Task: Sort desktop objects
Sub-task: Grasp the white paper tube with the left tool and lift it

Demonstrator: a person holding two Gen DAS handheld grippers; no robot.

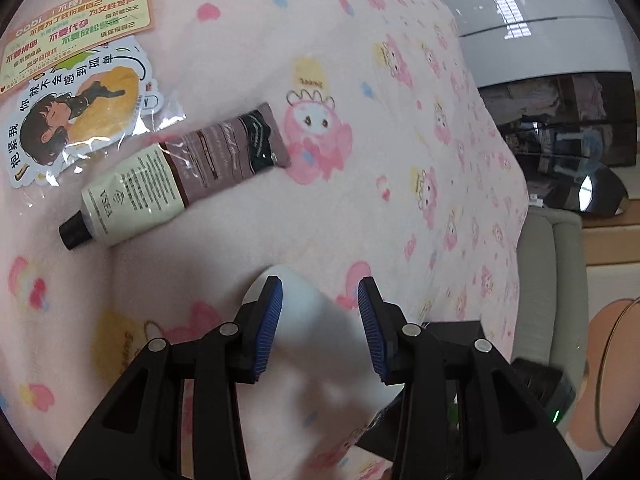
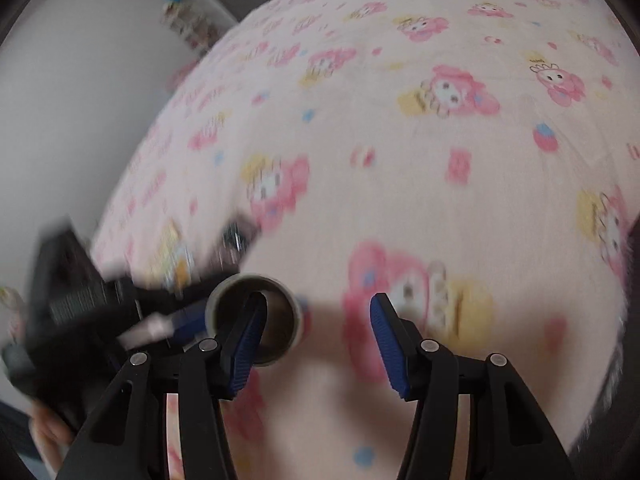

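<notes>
Now: a white object between the left jaws, tubes waiting beyond

The left gripper has its jaws apart, and a blurred white object sits between them, not clearly pressed. Ahead and to its left lie two tubes, touching: a cream tube with black cap, and a mauve tube; their long axes run diagonally across the claw's line. Further left are two sticker sheets. The right gripper is also apart and holds nothing; one tape roll lies just at its left finger. The left hand seems nearer to the tubes. All rest on the pink blanket.
</notes>
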